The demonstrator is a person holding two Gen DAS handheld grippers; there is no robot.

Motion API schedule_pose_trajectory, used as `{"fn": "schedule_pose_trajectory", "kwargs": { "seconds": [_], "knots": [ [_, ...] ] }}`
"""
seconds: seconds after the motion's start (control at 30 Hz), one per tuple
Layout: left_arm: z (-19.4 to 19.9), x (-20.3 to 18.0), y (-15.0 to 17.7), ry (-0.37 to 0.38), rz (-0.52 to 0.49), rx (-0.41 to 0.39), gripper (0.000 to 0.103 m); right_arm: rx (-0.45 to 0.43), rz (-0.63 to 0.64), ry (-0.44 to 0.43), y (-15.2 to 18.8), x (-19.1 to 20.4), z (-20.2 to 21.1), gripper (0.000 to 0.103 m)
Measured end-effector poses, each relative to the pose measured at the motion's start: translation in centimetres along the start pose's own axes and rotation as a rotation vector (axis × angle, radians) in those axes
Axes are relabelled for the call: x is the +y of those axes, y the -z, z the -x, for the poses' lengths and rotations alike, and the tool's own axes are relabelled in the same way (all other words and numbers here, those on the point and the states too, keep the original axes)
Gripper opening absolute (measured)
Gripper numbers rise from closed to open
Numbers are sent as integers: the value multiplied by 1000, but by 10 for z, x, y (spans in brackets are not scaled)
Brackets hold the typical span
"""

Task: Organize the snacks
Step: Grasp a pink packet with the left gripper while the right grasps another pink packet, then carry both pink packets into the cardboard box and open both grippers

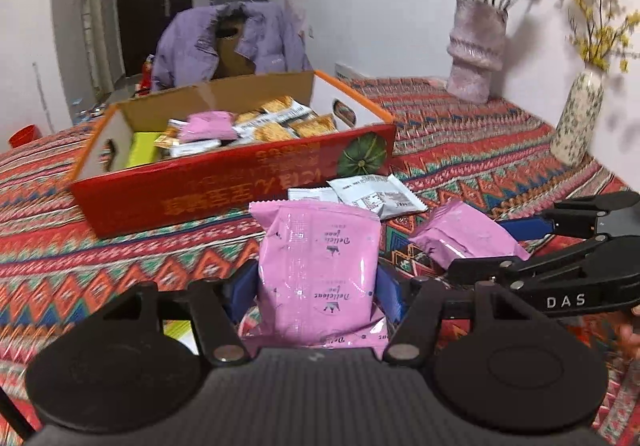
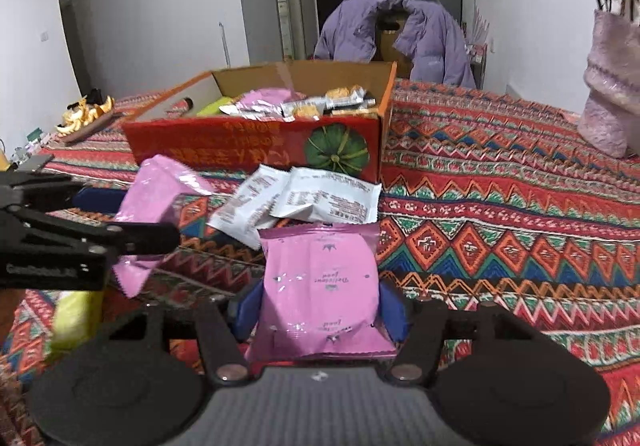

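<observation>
The left gripper (image 1: 318, 296) is partly closed, its blue pads pressing both sides of a pink snack packet (image 1: 320, 266) held upright above the patterned tablecloth (image 1: 480, 149). The right gripper (image 2: 320, 306) clamps a second pink packet (image 2: 322, 286) the same way. Just beyond lie two white packets (image 2: 296, 201), and behind them the red cardboard box (image 2: 256, 143), open and partly filled with snacks.
</observation>
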State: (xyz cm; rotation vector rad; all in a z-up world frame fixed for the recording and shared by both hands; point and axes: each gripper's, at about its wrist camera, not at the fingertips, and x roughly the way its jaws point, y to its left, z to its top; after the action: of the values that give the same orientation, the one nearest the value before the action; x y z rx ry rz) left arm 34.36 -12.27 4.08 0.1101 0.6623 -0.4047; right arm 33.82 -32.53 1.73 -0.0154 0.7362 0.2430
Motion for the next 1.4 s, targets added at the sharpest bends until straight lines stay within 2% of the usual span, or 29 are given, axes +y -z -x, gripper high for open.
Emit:
{"fn": "schedule_pose_trajectory", "kwargs": {
  "seconds": [0.17, 0.37, 0.7, 0.9, 1.13, 1.23, 1.4],
  "knots": [
    [47, 5, 17, -32, 33, -42, 63, -40, 25, -16, 11, 19, 36, 60],
    [98, 13, 41, -76, 59, -88, 63, -50, 61, -41, 32, 48, 67, 60],
    [151, 31, 70, -137, 121, -141, 63, -81, 102, -68, 47, 82, 97, 60],
    [157, 43, 69, -143, 146, -163, 63, -75, 128, -86, 41, 95, 93, 60],
    [138, 62, 55, -137, 165, -148, 63, -56, 114, -85, 23, 96, 70, 60],
    [128, 72, 37, -113, 163, -156, 63, -61, 123, -92, 5, 95, 59, 60],
    [107, 98, -12, -68, 154, -200, 63, -91, 165, -104, -45, 93, 32, 60]
  ]
}}
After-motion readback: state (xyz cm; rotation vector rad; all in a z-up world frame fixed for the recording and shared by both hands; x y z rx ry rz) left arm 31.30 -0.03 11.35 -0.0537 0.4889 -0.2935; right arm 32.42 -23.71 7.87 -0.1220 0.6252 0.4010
